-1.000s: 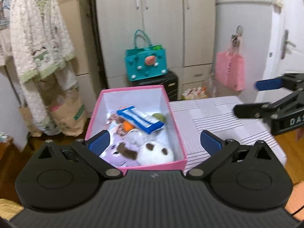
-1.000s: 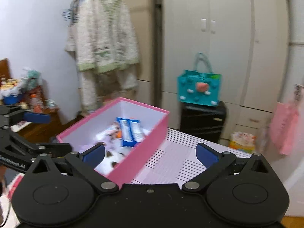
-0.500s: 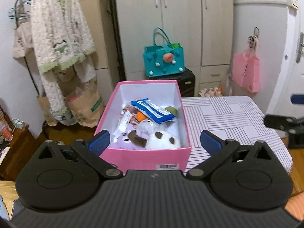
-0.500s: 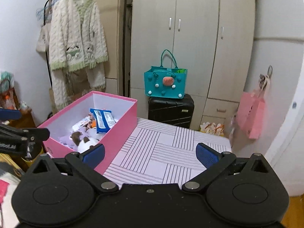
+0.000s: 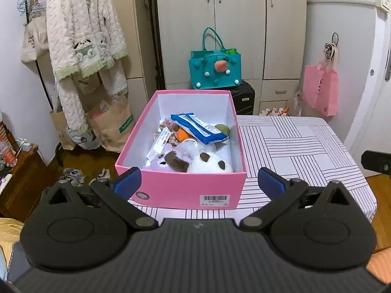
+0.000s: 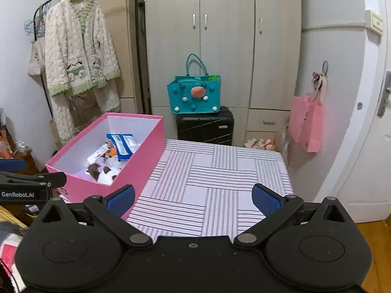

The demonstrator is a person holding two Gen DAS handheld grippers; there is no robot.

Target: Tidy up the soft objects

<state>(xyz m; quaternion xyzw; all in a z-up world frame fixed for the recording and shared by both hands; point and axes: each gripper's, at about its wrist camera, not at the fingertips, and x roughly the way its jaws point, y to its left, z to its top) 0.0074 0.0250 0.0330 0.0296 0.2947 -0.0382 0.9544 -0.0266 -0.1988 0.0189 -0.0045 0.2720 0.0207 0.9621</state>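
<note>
A pink box (image 5: 179, 188) (image 6: 146, 156) sits on the left part of a striped table (image 5: 298, 146) (image 6: 215, 178). Inside lie a white plush with brown patches (image 5: 210, 163) (image 6: 106, 174), a blue packet (image 5: 198, 128) (image 6: 123, 142), an orange and a green soft ball, and small wrappers. My left gripper (image 5: 198, 179) is open, held just in front of the box's near wall, nothing between its fingers. My right gripper (image 6: 193, 199) is open over the table's near edge, to the right of the box. The left gripper also shows at the right wrist view's left edge.
Behind the table stand a wardrobe (image 5: 234, 24), a black suitcase (image 6: 205, 125) with a teal bag (image 5: 215, 70) on top, and a pink bag (image 5: 320, 88) hung on the wall. A fluffy robe (image 5: 83, 36) hangs at left above paper bags. A door is at right.
Both grippers have pulled back and levelled; the box and table now lie farther off and squarer in view. The right gripper has slid out to the left wrist view's right edge.
</note>
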